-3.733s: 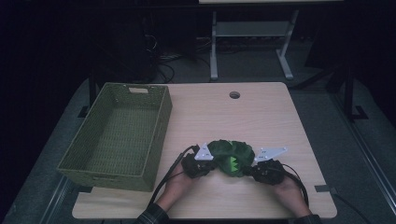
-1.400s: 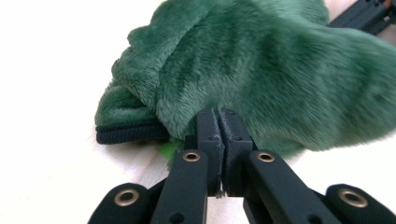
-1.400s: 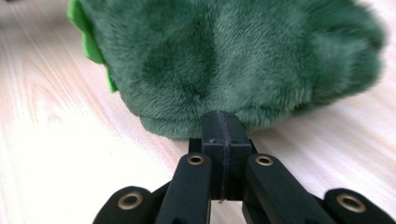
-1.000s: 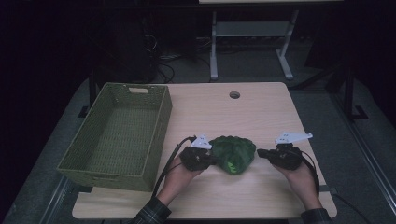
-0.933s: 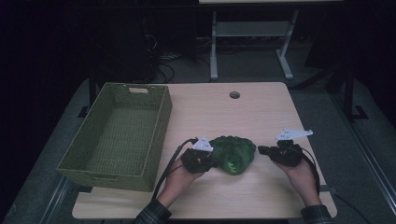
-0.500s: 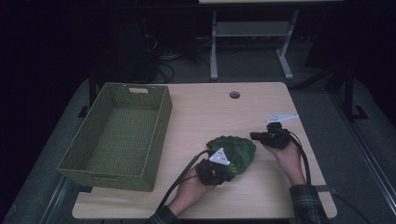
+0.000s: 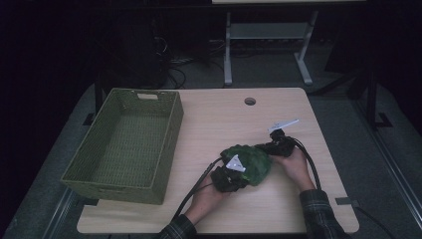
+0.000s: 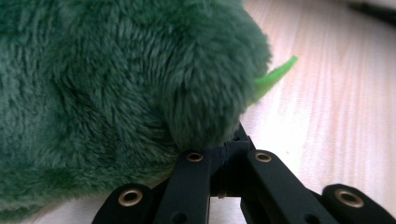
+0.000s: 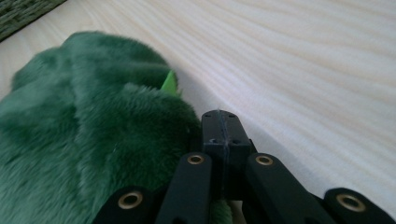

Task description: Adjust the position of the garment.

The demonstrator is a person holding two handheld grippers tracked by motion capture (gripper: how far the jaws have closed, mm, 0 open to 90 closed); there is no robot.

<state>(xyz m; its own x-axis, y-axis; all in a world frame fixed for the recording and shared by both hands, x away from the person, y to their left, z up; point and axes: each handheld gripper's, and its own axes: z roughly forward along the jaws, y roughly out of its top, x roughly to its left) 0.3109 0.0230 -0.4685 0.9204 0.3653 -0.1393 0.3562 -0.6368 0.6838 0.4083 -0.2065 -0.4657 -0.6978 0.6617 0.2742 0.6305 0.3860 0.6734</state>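
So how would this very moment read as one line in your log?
left gripper: shut, at plush toy | right gripper: shut, beside toy | basket: empty

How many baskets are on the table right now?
1: the green woven basket sits on the table's left side, beside the green plush toy.

A dark green plush toy (image 7: 249, 162) of shaggy fur, with small bright green spikes, lies on the near right part of the tabletop (image 7: 224, 119), well apart from the woven green basket (image 7: 124, 142) at the left.
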